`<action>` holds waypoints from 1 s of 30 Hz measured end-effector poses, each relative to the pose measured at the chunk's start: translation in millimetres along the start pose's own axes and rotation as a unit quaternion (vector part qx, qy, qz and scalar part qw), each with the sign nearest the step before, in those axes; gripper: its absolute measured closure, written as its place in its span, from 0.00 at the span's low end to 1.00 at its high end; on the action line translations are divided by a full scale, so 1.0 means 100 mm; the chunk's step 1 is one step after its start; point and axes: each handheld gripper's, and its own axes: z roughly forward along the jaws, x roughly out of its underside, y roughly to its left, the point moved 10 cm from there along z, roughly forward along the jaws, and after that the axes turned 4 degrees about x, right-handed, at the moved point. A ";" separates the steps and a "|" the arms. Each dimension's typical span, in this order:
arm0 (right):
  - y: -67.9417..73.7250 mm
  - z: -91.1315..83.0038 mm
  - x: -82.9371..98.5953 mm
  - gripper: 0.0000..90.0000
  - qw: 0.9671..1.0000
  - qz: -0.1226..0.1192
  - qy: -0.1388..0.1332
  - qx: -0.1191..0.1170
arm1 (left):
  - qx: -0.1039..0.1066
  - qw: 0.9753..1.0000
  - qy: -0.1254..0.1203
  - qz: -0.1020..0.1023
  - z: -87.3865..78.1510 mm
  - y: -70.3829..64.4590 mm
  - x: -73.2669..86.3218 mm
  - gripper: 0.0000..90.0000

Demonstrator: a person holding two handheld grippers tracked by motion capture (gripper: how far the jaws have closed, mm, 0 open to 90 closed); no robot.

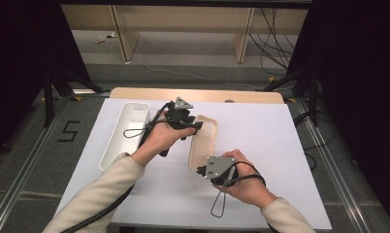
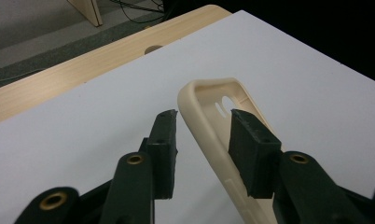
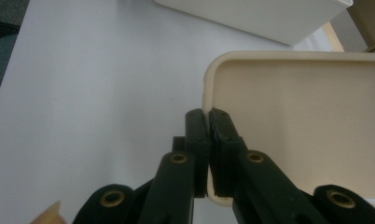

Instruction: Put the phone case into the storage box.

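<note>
High view: flat beige plastic lid (image 1: 205, 141).

The lid (image 1: 204, 141) is a plain cream/beige, no pattern. The bin (image 1: 125, 133) by the sheet's left edge is solid white. Both grippers (image 2: 202, 140) (image 3: 209, 128) have black jaws with little brass-coloured rivets, plus grey plates on top. The sheet (image 1: 261, 145) is plain white over a light wood desk (image 1: 135, 93). Sleeves (image 1: 98, 194) are cream too.
</note>
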 end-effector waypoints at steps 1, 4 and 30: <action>0.00 0.00 0.00 0.98 1.000 -0.001 0.000 0.001 | 0.000 1.000 0.005 0.004 0.00 0.01 0.01 0.69; -0.01 0.00 0.00 0.98 1.000 -0.002 0.001 0.005 | 0.001 1.000 0.008 -0.002 0.00 0.00 0.02 0.71; -0.01 0.05 0.05 0.98 1.000 -0.020 0.021 0.010 | 0.028 0.997 -0.022 -0.073 -0.04 -0.16 -0.08 0.86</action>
